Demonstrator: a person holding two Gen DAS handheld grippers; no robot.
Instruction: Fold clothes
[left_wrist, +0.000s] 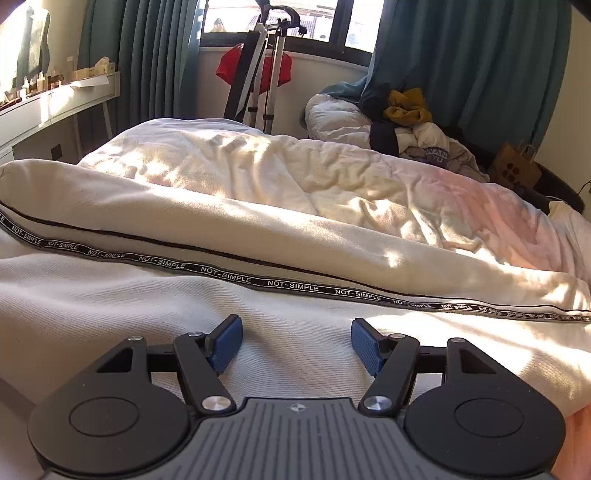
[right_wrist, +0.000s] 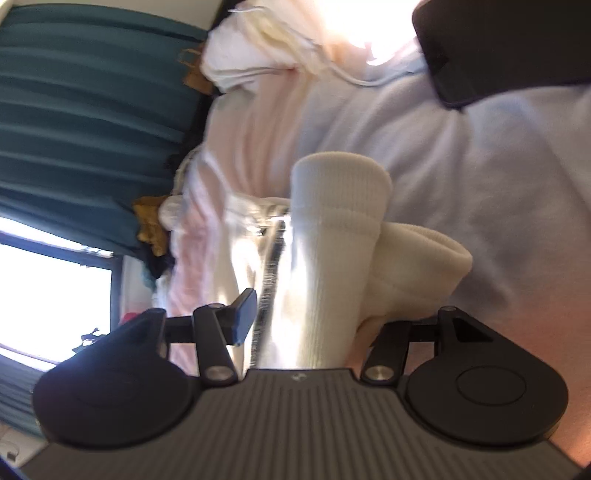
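Note:
A cream garment (left_wrist: 258, 229) with a black "NOT-SIMPLE" tape stripe (left_wrist: 295, 286) lies spread across the bed. My left gripper (left_wrist: 296, 345) is open, its blue pads (left_wrist: 226, 347) resting low on the white cloth in front of the stripe, holding nothing. In the right wrist view, which is rolled sideways and blurred, my right gripper (right_wrist: 314, 314) is open. A ribbed cream cuff (right_wrist: 338, 206) of the garment stands between its jaws; the left blue pad (right_wrist: 243, 317) is apart from it, the right pad is hidden behind cloth.
A heap of other clothes (left_wrist: 410, 125) lies at the bed's far right by teal curtains (left_wrist: 469, 62). A metal rack with a red bag (left_wrist: 258, 70) stands under the window. A desk (left_wrist: 55, 99) is left. A dark phone-like object (right_wrist: 491, 51) lies on the pale sheet.

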